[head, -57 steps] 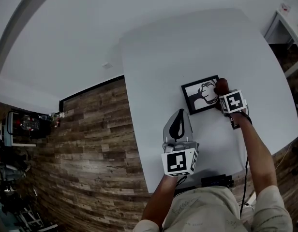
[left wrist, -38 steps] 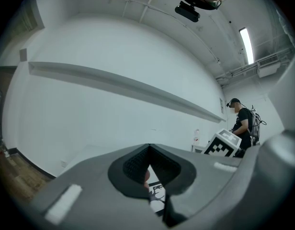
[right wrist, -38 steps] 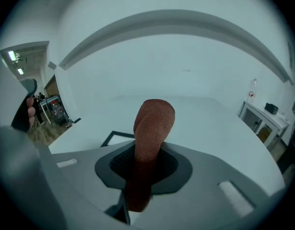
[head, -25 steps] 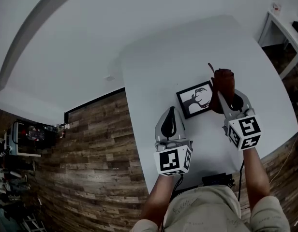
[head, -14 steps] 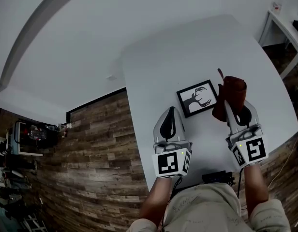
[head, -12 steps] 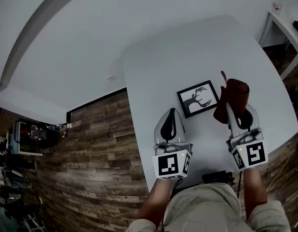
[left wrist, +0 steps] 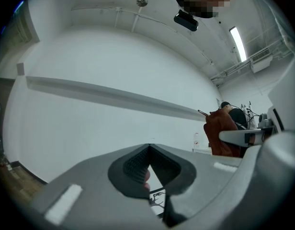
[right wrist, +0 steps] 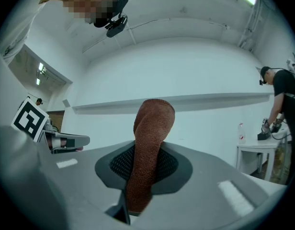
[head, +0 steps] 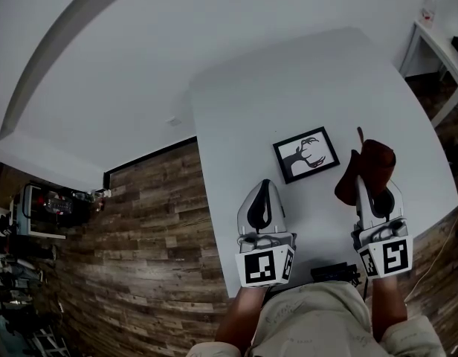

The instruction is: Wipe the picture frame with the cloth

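Note:
A black picture frame (head: 306,155) with a dark tree-like print lies flat on the white table (head: 288,80). My right gripper (head: 360,178) is held to the frame's right and nearer to me, off the frame, shut on a rust-brown cloth (head: 372,162) that stands up out of its jaws. In the right gripper view the cloth (right wrist: 150,143) rises between the pads. My left gripper (head: 263,184) is shut with nothing in it, near the table's front edge below the frame. A sliver of the frame (left wrist: 157,199) shows under its jaws.
Wood-plank floor (head: 155,222) lies left of the table. A small white side table (head: 441,39) with a bottle stands at the far right, and another person (right wrist: 281,104) is bent over it. A dark device (head: 333,274) rests at the table's near edge.
My right gripper has lifted the cloth off the frame and drawn back to the right and toward me. The left gripper has pulled back slightly. The frame lies uncovered.

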Tool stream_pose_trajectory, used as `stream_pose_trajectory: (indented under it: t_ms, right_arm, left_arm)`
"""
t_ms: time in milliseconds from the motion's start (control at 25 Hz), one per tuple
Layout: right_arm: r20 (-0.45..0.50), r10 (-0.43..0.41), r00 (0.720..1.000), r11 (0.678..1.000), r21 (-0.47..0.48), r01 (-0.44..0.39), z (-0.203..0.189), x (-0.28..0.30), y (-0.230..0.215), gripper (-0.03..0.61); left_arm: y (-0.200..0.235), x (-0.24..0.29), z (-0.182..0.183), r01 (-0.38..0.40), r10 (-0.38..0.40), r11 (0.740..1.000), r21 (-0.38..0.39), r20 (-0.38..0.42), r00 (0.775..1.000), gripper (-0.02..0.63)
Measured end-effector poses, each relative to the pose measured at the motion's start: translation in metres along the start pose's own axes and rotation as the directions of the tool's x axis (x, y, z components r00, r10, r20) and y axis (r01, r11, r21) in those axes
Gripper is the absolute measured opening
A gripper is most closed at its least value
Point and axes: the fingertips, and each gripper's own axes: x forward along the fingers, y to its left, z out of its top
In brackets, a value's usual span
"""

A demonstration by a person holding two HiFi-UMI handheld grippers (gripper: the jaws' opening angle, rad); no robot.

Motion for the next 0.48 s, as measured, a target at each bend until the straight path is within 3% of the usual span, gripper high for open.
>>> stream_pose_trajectory:
  t_ms: [480]
  right_arm:
    - [-0.001, -0.017, 1.0, 1.0, -0.019, 0.017, 0.0037, 0.0068, -0.0107, 0.091]
  left_arm:
    - [-0.0016, 0.002, 0.0077, -0.012, 0.012, 1.0, 0.004, 0.025, 1.0, 0.0]
